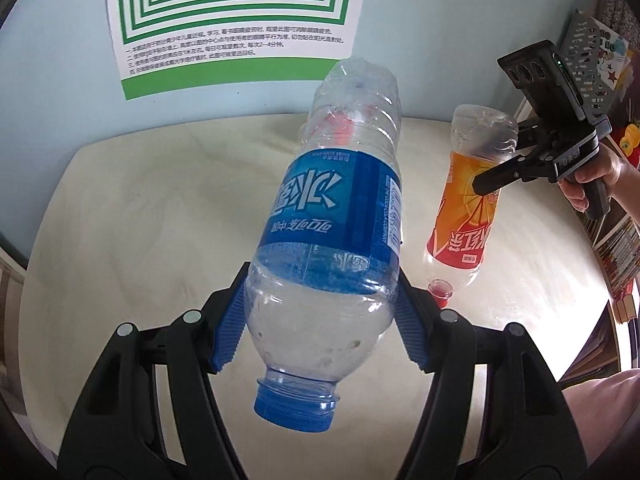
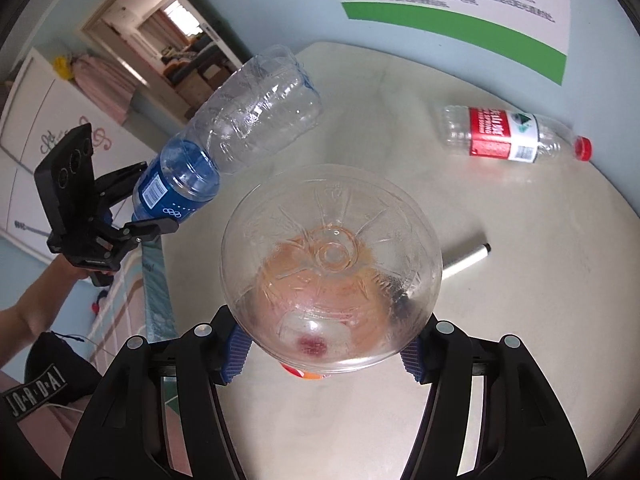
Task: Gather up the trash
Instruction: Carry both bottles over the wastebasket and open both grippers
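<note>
My left gripper (image 1: pixel 320 320) is shut on an empty blue-label bottle (image 1: pixel 340 208), held above the round table (image 1: pixel 140 208) with its blue cap toward the camera and its base pointing away. The same blue-label bottle (image 2: pixel 240 120) and left gripper (image 2: pixel 140 216) show at the left of the right wrist view. My right gripper (image 2: pixel 320 348) is shut on an empty orange-label bottle (image 2: pixel 332 264), base toward the lens, cap down. That orange-label bottle (image 1: pixel 468 200) and right gripper (image 1: pixel 496 176) appear at the right of the left wrist view. A red-label bottle (image 2: pixel 512 134) lies on the table.
A marker pen (image 2: pixel 466 260) lies on the table right of the orange-label bottle. A green-and-white poster (image 1: pixel 236 20) hangs on the wall behind the table. Shelves with books (image 1: pixel 616 240) stand at the right. A doorway (image 2: pixel 168 40) opens beyond the table's left edge.
</note>
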`<action>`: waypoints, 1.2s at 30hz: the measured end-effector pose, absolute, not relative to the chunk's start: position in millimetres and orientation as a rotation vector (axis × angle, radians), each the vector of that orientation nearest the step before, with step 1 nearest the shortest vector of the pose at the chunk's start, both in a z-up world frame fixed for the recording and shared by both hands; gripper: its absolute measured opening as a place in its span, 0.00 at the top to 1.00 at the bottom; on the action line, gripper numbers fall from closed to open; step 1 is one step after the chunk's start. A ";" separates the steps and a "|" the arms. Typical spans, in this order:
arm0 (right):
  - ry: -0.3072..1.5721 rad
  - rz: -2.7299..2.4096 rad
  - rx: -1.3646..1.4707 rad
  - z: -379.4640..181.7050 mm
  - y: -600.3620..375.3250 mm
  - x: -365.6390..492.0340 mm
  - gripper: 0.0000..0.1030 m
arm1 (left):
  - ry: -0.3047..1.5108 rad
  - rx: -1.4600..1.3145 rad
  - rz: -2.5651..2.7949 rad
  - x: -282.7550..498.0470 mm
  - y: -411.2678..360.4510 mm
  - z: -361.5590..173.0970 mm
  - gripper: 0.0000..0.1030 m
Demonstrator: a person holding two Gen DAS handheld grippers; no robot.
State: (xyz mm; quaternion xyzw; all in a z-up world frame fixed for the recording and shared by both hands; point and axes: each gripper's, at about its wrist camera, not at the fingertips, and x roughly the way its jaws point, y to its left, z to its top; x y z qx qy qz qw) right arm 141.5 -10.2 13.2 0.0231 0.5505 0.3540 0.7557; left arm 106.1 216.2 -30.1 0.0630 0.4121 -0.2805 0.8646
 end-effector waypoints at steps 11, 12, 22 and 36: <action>1.212 1.049 -0.082 14.6 80.3 128.5 0.40 | 0.892 0.006 -0.313 32.4 281.5 -45.9 0.39; 1.213 1.067 -0.094 14.4 91.2 125.6 0.40 | 0.894 -0.011 -0.285 23.9 290.2 -48.3 0.39; 1.209 1.238 -0.201 22.7 206.8 96.5 0.40 | 0.890 -0.128 -0.104 -58.3 379.3 -64.1 0.39; 1.248 1.444 -0.321 0.4 378.8 13.6 0.40 | 0.939 -0.234 0.138 -188.1 506.7 -100.2 0.39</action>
